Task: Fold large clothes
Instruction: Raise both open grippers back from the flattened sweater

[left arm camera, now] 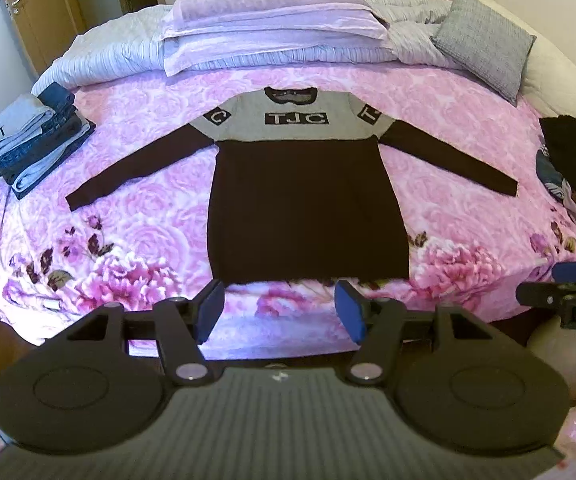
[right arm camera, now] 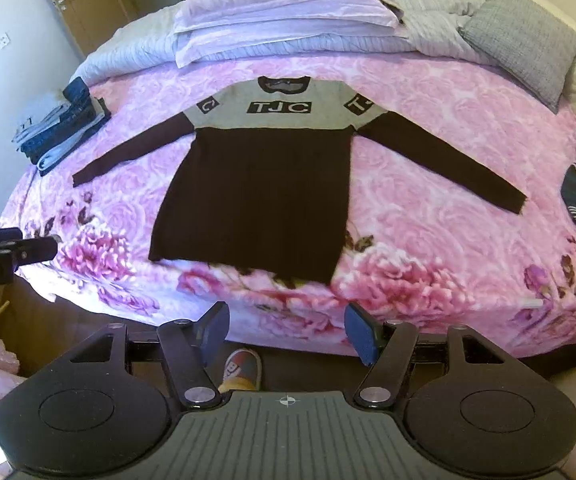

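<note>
Holding both the left gripper (left arm camera: 280, 309) and right gripper (right arm camera: 288, 330) agape and empty, I risk wrinkling the flat sweater (left arm camera: 307, 204) by grabbing its near hem unevenly.

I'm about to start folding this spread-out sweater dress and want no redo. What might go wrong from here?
1. The dress has its hem right at the bed's near edge; a careless pull may drag it off toward the floor.
2. The long sleeves lie spread wide; folding the body first may trap or bunch them.
3. The folded stack and the dark clothes pile sit near the cuffs; a swung sleeve might catch them.
</note>
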The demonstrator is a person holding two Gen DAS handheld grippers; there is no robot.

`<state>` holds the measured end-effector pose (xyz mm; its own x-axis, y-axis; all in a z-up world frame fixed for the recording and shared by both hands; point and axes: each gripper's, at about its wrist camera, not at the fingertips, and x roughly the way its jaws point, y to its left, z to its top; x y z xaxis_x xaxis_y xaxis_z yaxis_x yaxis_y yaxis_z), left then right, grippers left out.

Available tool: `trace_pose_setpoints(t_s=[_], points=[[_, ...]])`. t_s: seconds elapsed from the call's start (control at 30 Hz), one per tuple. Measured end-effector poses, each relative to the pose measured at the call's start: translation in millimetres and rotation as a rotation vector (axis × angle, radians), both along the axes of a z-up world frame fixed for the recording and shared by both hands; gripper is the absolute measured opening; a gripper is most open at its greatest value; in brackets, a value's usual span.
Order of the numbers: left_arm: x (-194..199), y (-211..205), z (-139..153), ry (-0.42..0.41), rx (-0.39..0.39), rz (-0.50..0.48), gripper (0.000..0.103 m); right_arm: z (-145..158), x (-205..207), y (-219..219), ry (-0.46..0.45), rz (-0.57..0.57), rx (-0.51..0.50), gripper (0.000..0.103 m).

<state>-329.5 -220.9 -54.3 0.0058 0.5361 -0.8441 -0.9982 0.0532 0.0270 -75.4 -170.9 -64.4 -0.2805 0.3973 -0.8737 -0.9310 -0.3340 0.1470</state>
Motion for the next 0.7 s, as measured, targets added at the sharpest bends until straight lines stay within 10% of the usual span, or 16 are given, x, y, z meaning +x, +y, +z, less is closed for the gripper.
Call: trace_pose_setpoints(t_s=[0.7], points=[[10.1,-24.6,-0.7,0.008,-0.008,-0.031,0.057,4.2,0.3,-22.0,-0.02,0.02,0.007,0.061]])
